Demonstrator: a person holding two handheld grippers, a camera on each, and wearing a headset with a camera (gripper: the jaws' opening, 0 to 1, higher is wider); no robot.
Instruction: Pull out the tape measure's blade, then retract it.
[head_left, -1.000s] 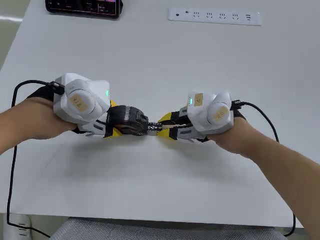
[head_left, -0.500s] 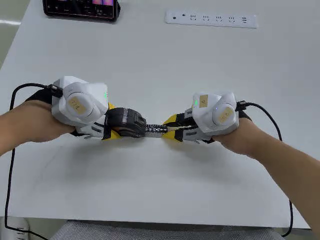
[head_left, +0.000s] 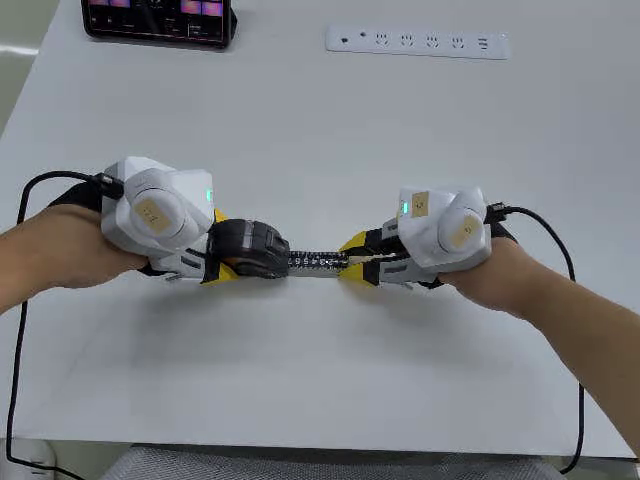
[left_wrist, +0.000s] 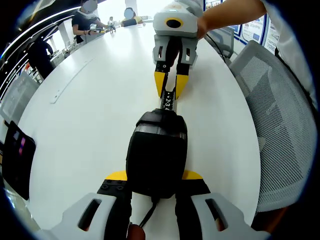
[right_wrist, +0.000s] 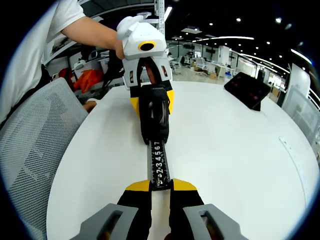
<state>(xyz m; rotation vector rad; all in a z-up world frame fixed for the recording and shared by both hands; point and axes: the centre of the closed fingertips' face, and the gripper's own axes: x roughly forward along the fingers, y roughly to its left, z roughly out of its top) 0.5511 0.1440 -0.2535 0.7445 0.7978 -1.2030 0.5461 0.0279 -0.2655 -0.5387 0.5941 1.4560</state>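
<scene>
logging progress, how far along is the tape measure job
Done: left hand-held gripper holds the case, right hand-held gripper pinches the blade end. In hand: blade out a short way, numbers to 7 showing. To do: any further pull, then retracting.

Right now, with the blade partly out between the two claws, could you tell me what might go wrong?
The right claw pinches only the end of the blade; if it slips, the blade could snap back into the case. The left claw grips just the rear of the case, so a harder pull might twist or drag it free.
</scene>
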